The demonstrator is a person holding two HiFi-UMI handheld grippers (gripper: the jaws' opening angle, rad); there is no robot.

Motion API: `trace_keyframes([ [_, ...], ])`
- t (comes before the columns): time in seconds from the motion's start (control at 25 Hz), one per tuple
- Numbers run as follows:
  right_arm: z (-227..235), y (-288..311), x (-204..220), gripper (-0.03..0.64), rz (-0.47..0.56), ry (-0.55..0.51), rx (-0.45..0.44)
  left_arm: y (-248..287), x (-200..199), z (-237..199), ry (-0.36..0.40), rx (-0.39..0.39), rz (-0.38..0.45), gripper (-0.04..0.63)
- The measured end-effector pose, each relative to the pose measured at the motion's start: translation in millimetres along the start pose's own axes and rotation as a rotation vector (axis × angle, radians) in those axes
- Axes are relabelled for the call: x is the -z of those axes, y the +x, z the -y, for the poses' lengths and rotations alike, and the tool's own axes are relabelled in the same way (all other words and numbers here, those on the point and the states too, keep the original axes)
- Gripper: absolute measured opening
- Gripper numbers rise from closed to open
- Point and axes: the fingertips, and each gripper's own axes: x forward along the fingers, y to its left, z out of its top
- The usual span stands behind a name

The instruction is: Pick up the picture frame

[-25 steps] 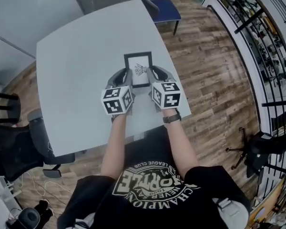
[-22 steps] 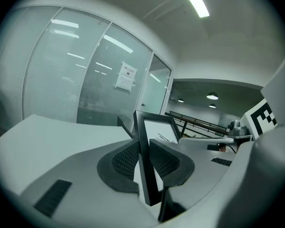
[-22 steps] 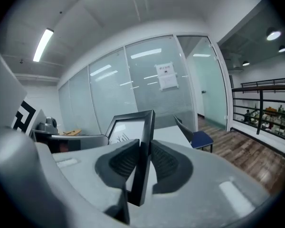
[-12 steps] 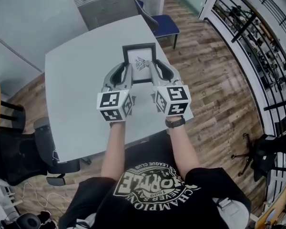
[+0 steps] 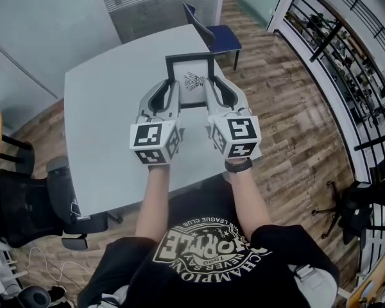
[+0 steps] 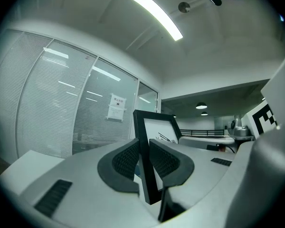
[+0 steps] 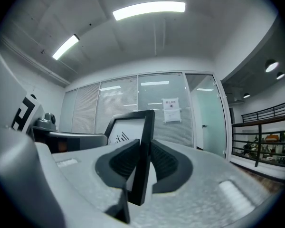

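The wood-plank floor (image 5: 289, 108) fills the room, and on it stands one grey table (image 5: 109, 127) with rounded corners. There are two chairs: one black office chair (image 5: 25, 204) at the near left corner of the table, and one blue chair (image 5: 219, 36) at its far side. A black railing (image 5: 346, 63) runs along the right side of the head view. The person in a black printed T-shirt (image 5: 205, 249) stretches both arms forward and wears one dark watch (image 5: 237, 166) on the right wrist. There is one picture frame (image 5: 191, 82); it is black, with a white sheet and a small dark drawing inside it, and it is held up in the air above the far part of the table, between the two grippers. The left gripper (image 5: 168, 90) is clamped on the left edge of the frame: in the left gripper view its two dark ribbed pads (image 6: 126, 158) press on the black bar from both sides. The right gripper (image 5: 215, 88) is clamped in the same manner on the right edge, and in the right gripper view its pads (image 7: 164, 161) squeeze the bar, with the frame standing almost upright.
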Motion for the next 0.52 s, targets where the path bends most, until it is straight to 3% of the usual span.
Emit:
trace_keyframes([
  [0.52,-33.2,-28.7,3.9,0.071,-0.019,-0.027,-0.011,-44.9,7.4,0.8,-0.036,-0.002,-0.001,0.072],
])
